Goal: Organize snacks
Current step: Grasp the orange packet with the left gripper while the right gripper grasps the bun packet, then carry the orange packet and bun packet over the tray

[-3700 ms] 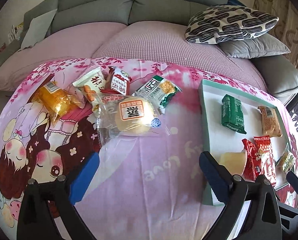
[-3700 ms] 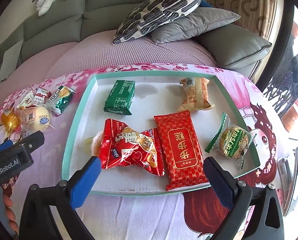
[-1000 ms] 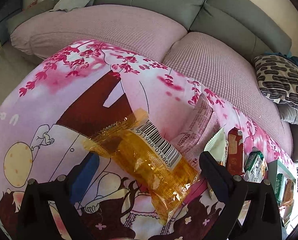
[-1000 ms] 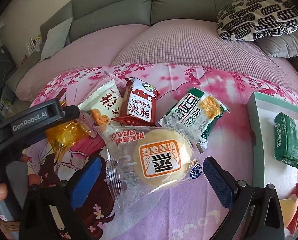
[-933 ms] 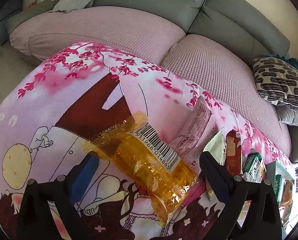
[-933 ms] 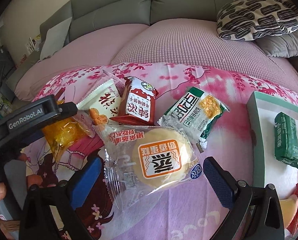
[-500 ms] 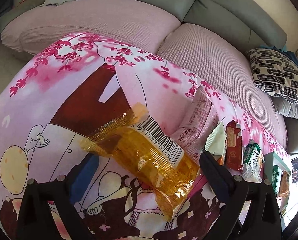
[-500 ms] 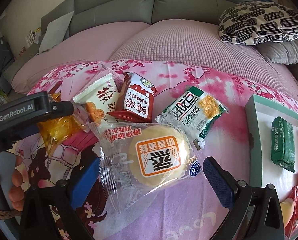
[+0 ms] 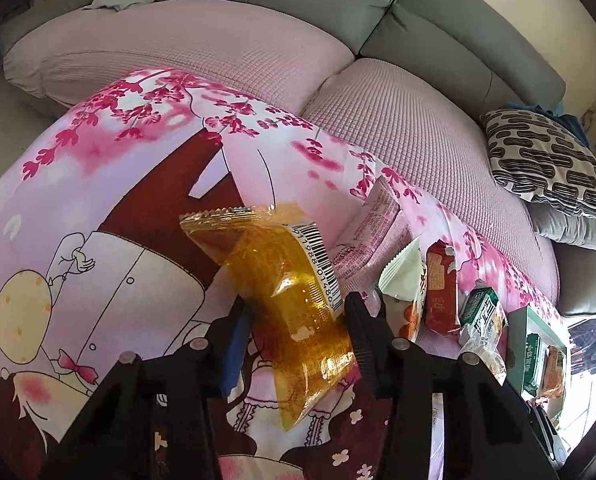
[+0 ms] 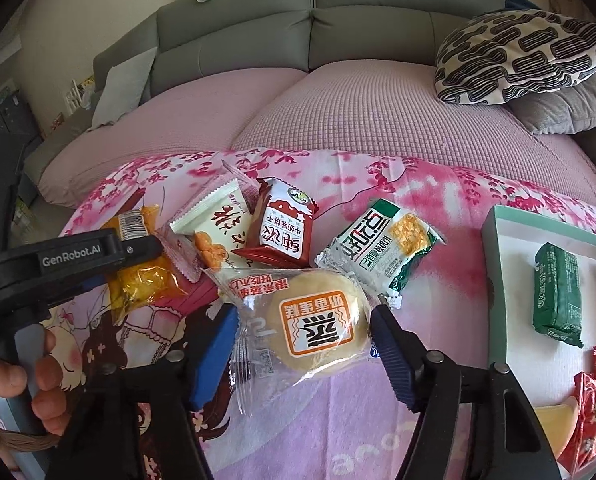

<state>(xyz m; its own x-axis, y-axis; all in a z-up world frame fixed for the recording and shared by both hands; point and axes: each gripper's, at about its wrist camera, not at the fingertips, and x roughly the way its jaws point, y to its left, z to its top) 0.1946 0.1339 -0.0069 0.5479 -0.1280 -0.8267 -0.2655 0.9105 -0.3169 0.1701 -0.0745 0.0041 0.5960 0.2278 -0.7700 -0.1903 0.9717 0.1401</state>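
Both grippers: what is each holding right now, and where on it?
Left gripper clamps the orange-yellow packet across its lower middle. Right gripper has just closed on the round cake packet, its jaws pressing the sides.

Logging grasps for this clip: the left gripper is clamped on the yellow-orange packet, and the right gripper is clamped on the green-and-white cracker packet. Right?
Not quite. The left gripper does clamp the yellow-orange packet, but the right gripper has closed on the clear-wrapped round cake. The green-and-white cracker packet lies untouched beyond it, as the right wrist view shows.

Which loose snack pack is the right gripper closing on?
The round steamed cake in clear wrap with an orange label, between the right gripper fingers; the other packs lie beyond.
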